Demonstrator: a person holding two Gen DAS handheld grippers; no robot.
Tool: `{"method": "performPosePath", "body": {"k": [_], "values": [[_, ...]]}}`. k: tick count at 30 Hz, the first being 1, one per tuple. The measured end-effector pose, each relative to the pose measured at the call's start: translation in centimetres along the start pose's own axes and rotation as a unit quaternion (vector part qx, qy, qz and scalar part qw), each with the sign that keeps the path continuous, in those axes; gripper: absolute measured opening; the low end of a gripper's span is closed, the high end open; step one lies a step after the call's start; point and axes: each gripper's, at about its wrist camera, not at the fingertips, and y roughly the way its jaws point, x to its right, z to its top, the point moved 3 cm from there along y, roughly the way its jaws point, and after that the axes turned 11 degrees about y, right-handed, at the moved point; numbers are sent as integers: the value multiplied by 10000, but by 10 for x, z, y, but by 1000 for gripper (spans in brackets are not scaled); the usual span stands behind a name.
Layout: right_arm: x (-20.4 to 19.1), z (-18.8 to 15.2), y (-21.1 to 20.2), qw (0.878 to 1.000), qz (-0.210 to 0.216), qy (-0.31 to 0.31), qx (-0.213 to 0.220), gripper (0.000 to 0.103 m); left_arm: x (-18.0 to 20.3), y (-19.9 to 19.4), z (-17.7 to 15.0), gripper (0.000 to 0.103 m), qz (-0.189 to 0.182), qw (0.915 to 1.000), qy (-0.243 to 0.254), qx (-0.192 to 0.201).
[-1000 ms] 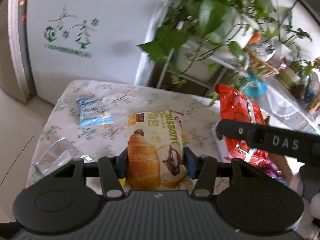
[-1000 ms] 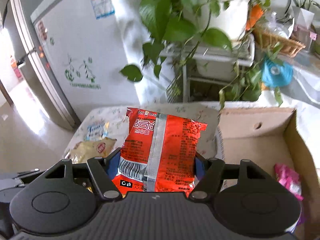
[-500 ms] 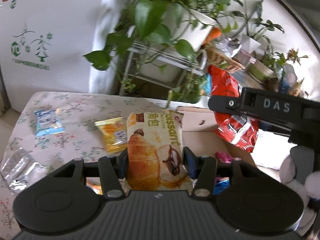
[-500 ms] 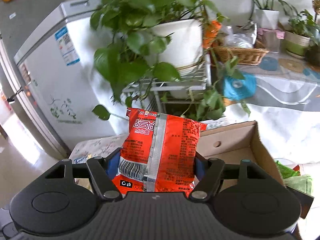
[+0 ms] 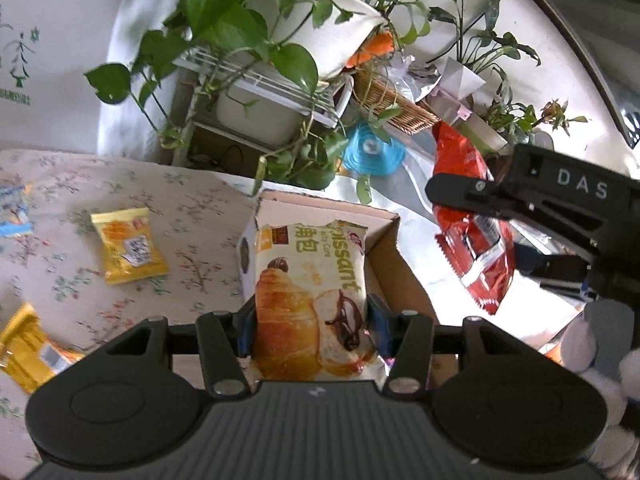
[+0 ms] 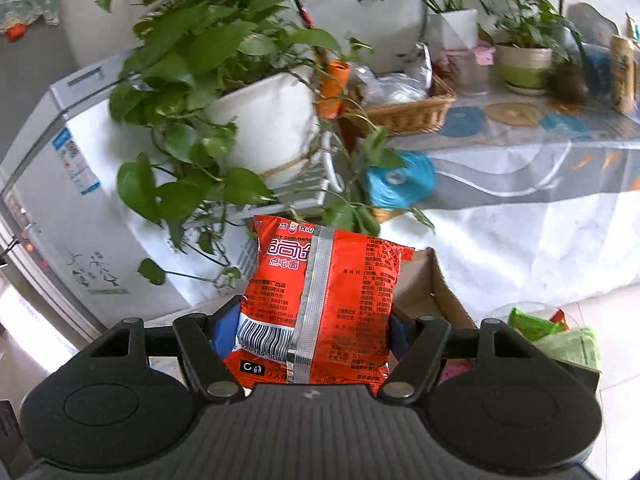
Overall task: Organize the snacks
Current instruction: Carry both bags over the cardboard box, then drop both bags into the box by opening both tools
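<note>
Floral-printed cloth covers the table, the broadest surface in the left wrist view, running from the left edge to the middle. Behind it a big potted plant in a white pot sits on a white wire rack, its leaves trailing down toward the table's far edge. At the table's right end stands an open cardboard box, its flaps raised; in the right wrist view the same box shows just behind and to the right of the held packet. The red noodle packet stands upright between the fingers of the right gripper, which is clamped on its lower sides, barcode and silver seam facing the camera; from the left wrist view this red packet hangs in the air to the right of the box, well above the floor, with the right gripper pinching it from the right. The croissant packet is held upright by the left gripper, the blue pads pressing both its lower edges, and its top overlaps the near wall of the box in the picture. A small yellow snack packet lies flat on the cloth left of the box, apart from both grippers. Another yellow packet lies at the near left edge.
</note>
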Motion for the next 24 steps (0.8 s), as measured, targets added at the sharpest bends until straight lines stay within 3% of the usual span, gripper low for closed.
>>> {"method": "performPosePath", "body": {"k": [15,18,21,24], "values": [[19,1,10,9981,-393,461,-102,76,17,35,3,51,-264,9996,-73,-120],[21,2,13,9973,-488,543,-98,76,22,36,5,58,-243,9996,57,-98],[24,2,15,9962,-589,637,-110,79,25,33,6,72,-154,9998,154,-39],[25,2,12,9958,-552,732,-78,86,26,31,6,81,-18,9996,258,-93]]}}
